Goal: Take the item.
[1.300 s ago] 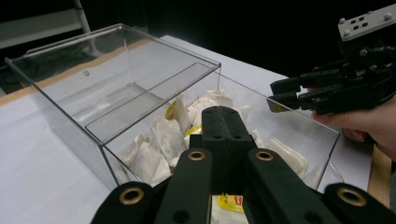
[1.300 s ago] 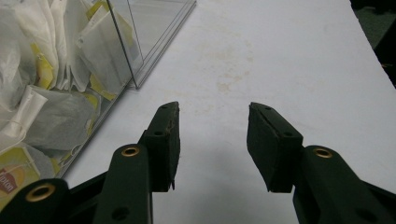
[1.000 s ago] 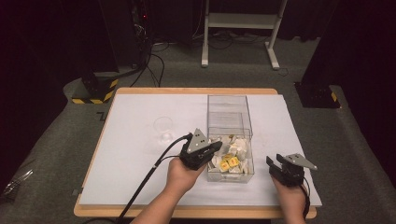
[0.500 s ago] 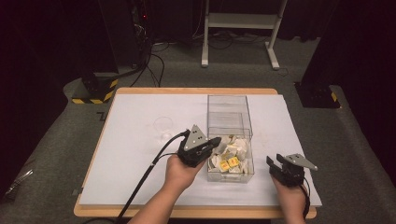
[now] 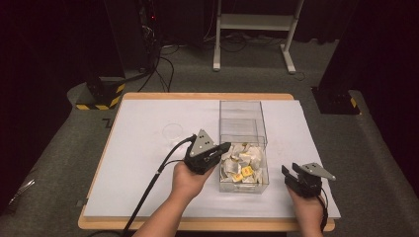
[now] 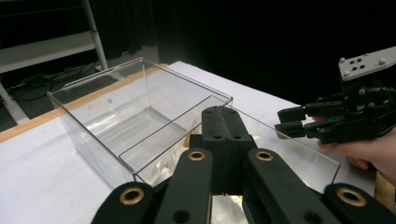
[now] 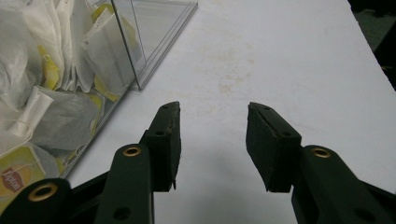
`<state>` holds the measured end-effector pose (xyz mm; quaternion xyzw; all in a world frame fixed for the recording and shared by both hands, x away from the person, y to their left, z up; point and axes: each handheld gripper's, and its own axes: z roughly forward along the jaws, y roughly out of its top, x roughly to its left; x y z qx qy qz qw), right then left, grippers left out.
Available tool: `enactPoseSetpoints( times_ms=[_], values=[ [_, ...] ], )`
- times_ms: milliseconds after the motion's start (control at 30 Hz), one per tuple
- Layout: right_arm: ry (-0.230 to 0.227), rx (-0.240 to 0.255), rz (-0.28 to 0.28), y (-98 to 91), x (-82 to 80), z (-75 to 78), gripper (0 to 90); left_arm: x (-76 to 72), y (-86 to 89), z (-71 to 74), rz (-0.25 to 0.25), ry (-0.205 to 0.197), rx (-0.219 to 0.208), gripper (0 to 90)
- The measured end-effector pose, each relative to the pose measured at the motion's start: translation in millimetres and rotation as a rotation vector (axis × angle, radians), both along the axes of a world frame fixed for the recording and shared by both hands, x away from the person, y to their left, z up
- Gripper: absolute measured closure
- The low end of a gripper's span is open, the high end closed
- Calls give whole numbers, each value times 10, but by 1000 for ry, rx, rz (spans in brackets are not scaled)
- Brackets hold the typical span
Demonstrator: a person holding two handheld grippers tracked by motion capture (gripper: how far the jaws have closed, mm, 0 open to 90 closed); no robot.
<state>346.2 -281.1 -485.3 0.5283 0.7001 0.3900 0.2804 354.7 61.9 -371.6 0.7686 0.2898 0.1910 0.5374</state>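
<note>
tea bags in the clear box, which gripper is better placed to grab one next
Left. The left gripper hangs over the clear box above the tea bags, jaws shut. The right gripper sits on the table beside it, jaws open.

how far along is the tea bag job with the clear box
Done: nothing visibly; the tea bags all lie in the near compartment of the clear box, and its far compartment looks empty. In hand: the left gripper, jaws shut, sits above the tea bags. The right gripper waits open beside the box. Left: taking a bag out.
</note>
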Motion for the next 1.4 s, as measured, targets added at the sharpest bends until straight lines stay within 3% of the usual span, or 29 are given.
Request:
enactPoseSetpoints(
  times_ms=[133, 200, 267, 367, 500, 733, 833, 933, 1100, 1200, 1400],
  values=[
    [-2, 2, 0, -10, -1, 1, 554, -4, -88, -145, -25, 30, 48, 900],
    [1, 10, -6, -12, 2, 0, 553, 36, -120, -261, -31, 80, 77, 900],
    [-1, 10, -5, -17, 1, 2, 552, 70, -196, -367, -30, 131, 144, 807],
    [-5, 11, -7, -27, -2, 7, 552, 49, -276, -433, -25, 116, 228, 729],
    [-12, 14, -4, -41, -12, 22, 552, 67, -309, -481, 7, 124, 264, 620],
    [-12, 18, -1, -41, -9, 21, 551, 125, -362, -517, 7, 157, 272, 534],
    [-11, 24, -5, -41, -12, 21, 551, 133, -387, -542, -3, 176, 289, 575],
    [-11, 27, -7, -41, -17, 24, 550, 137, -403, -580, -9, 205, 302, 675],
    [-12, 30, -6, -42, -19, 27, 551, 127, -348, -591, -23, 202, 288, 900],
    [-12, 31, -6, -39, -17, 24, 551, 105, -333, -588, -27, 186, 273, 900],
    [-16, 33, -8, -51, -18, 23, 554, 71, -256, -493, -18, 141, 201, 900]
  ],
)
